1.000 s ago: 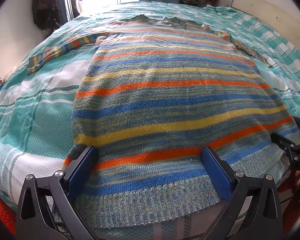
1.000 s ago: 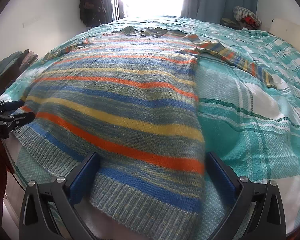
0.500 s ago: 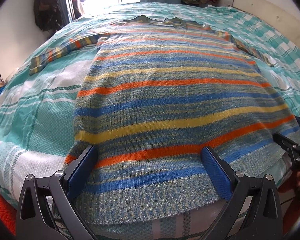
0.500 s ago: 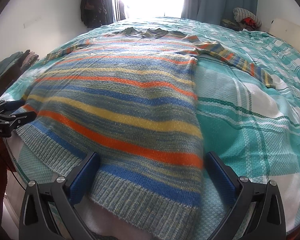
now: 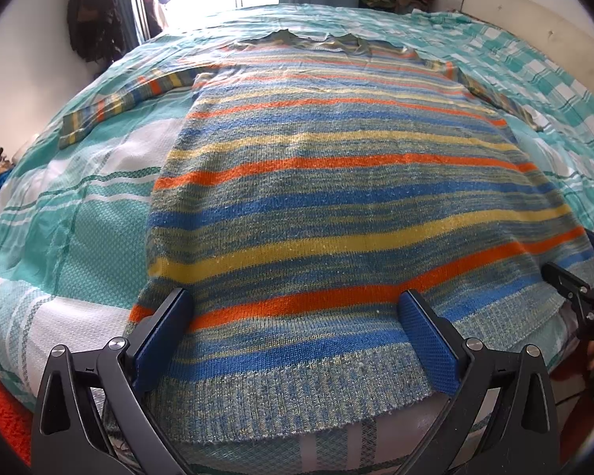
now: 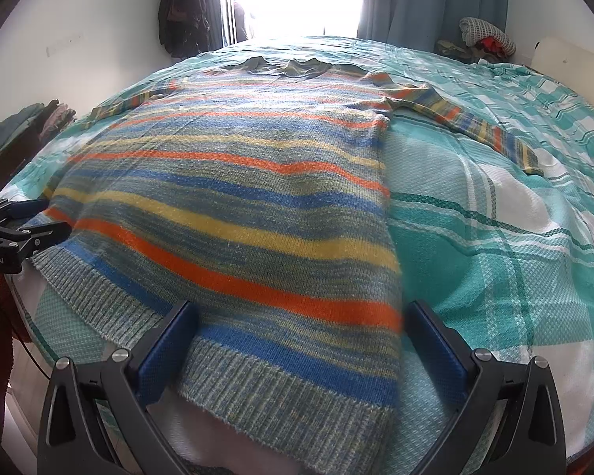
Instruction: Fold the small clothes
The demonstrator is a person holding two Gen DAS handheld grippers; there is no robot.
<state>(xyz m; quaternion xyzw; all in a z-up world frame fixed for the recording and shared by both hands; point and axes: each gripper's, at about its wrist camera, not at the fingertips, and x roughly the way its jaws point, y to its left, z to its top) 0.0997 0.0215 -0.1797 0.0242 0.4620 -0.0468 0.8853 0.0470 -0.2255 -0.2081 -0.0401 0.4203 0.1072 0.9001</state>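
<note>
A striped knit sweater [image 5: 336,182] in blue, orange, yellow and grey-green lies flat on the bed, collar at the far end, both sleeves spread outward. It also shows in the right wrist view [image 6: 233,198]. My left gripper [image 5: 297,316] is open, its fingers straddling the ribbed hem [image 5: 297,388] near the sweater's left bottom corner. My right gripper [image 6: 303,326] is open, its fingers straddling the hem at the right bottom corner [image 6: 297,407]. Each gripper shows at the edge of the other's view: the right one [image 5: 586,301], the left one [image 6: 16,233].
The bed carries a teal and white checked cover [image 5: 59,213] [image 6: 514,237]. Its near edge lies just under the hem. Dark clothes hang by the bright window [image 6: 182,12]. A pile of folded clothes [image 6: 483,35] sits at the far right. A headboard [image 5: 534,31] runs along the right.
Both grippers stay open at the hem. The views have drawn back and risen very slightly, and the hem sits a little lower in both views.
</note>
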